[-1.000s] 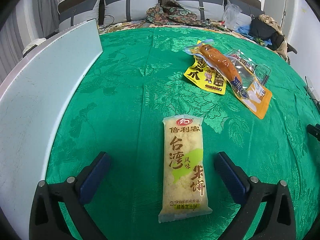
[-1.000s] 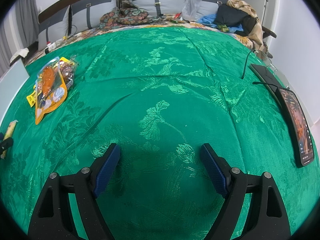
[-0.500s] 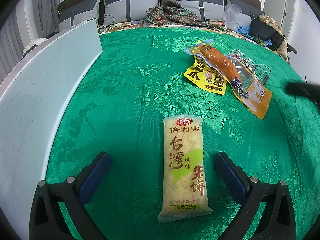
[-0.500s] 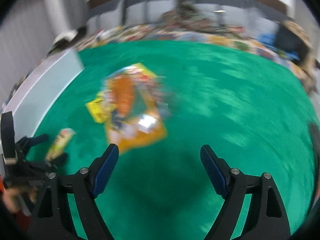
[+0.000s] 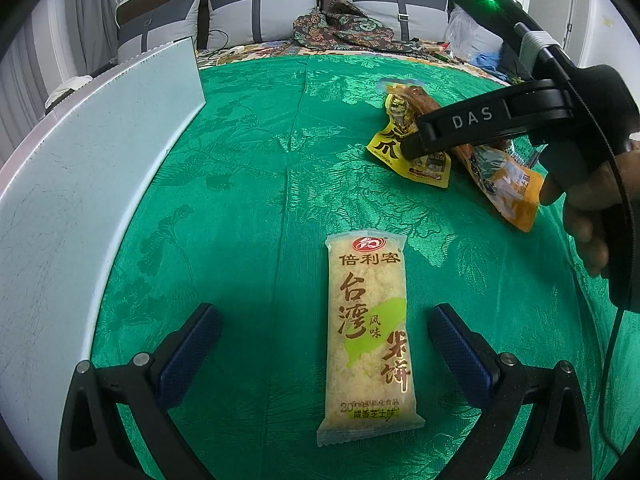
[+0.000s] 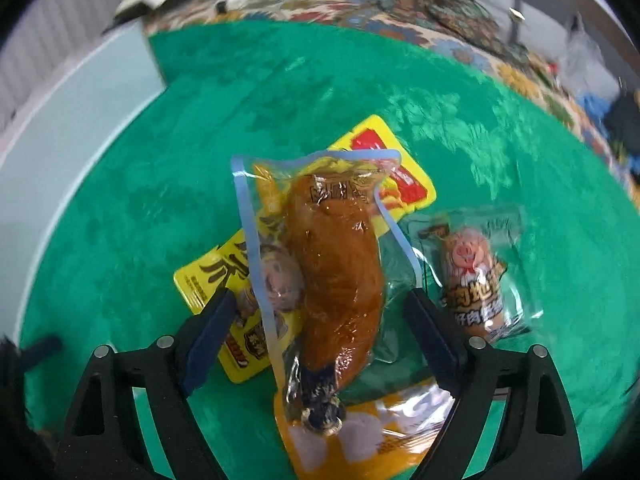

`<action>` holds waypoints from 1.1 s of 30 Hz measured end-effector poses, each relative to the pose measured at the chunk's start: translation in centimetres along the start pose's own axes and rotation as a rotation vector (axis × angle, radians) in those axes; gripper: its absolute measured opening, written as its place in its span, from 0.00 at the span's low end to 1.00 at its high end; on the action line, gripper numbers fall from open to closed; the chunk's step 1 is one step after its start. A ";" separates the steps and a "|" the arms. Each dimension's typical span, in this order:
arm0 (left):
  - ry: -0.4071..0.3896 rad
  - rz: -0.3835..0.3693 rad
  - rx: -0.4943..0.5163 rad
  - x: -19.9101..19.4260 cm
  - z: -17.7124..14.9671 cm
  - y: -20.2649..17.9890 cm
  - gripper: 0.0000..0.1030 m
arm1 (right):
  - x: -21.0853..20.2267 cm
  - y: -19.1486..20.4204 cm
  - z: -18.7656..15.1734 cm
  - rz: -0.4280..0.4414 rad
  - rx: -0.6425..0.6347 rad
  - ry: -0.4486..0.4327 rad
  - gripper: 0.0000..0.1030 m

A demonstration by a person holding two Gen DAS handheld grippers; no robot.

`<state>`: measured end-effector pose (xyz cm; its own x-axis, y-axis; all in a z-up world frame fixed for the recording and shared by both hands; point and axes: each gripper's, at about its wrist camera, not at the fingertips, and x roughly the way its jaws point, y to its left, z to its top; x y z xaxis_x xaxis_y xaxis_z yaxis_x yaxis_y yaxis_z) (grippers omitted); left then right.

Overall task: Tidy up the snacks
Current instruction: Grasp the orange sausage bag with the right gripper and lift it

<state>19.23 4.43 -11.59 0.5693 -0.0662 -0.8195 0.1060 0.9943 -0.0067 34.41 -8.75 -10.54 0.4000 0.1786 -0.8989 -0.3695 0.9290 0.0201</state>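
Note:
A pale rice-cracker packet lies flat on the green cloth between the fingers of my open left gripper. My right gripper is open and hovers right over a clear pack with a brown drumstick, one finger on each side of it. That pack lies on a yellow snack packet. A small sausage packet lies to its right. In the left wrist view the right gripper's body hangs over the same pile.
A pale flat board runs along the left edge of the green cloth. Grey cushions and heaped clothes lie at the far end.
My right gripper has swung left across the cloth to the snack pile and now straddles the drumstick pack. The left gripper and the rice-cracker packet have not moved.

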 end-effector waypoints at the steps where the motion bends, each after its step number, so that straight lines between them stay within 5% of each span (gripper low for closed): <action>1: 0.000 0.000 0.000 0.1 0.0 0.0 1.00 | -0.1 -0.3 -0.2 0.006 0.018 -0.008 0.86; 3: 0.000 0.000 0.000 0.1 0.1 0.0 1.00 | -0.2 -0.2 -0.1 0.001 0.015 0.001 0.80; 6: 0.000 0.000 0.000 0.1 0.1 0.0 1.00 | -1.1 -0.2 0.1 0.049 0.019 0.008 0.43; 7: 0.000 0.000 0.000 0.2 0.1 -0.1 1.00 | -1.5 -0.3 0.1 0.058 0.030 0.022 0.38; 16: 0.000 0.000 0.000 0.1 0.0 0.0 1.00 | -3.7 0.1 -2.5 0.074 0.009 0.020 0.32; 23: 0.000 0.000 0.000 0.2 0.1 0.0 1.00 | -6.8 -1.8 -5.8 0.120 0.108 -0.045 0.30; 33: -0.001 0.000 0.000 0.1 0.0 0.0 1.00 | -10.6 -5.8 -12.5 0.278 0.273 -0.134 0.26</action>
<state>19.32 4.42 -11.67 0.5698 -0.0666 -0.8191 0.1061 0.9943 -0.0071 21.89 -20.10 -6.62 0.4286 0.4584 -0.7786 -0.2502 0.8882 0.3853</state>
